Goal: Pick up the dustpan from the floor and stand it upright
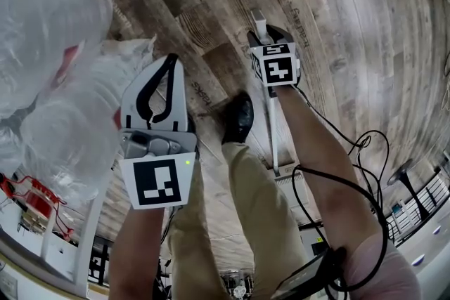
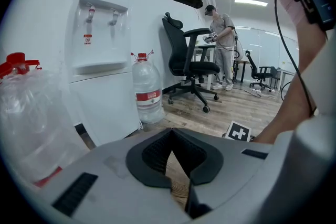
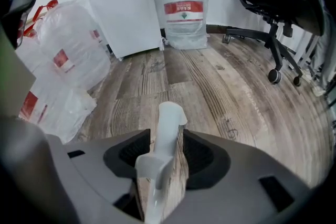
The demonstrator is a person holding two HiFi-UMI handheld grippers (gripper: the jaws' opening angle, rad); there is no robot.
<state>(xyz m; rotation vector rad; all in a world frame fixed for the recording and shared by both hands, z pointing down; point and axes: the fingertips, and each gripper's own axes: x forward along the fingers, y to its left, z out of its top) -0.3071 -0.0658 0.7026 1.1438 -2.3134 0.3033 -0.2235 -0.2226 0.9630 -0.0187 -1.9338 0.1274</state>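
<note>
Over the wood floor (image 1: 351, 24) our right hand-held gripper (image 1: 270, 35) pinches the dustpan (image 1: 274, 137), its long axis running toward our shoe (image 1: 239, 116); the left hand-held gripper (image 1: 169, 61) is pressed together, empty.

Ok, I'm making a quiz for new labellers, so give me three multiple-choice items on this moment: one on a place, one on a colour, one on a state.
1. Where does the red-labelled water bottle stand?
A. On the office chair
B. On the floor beside the white water dispenser
C. Under the office chair

2. What colour is the dustpan handle?
A. White
B. Red
C. Black

3. How is the left gripper set?
A. Wide open
B. Shut on the handle
C. Shut, holding nothing

Answers: 1 B, it stands right next to the dispenser. 2 A, the right gripper is clamped on a white bar. 3 C, its jaw tips meet with only floor behind.
</note>
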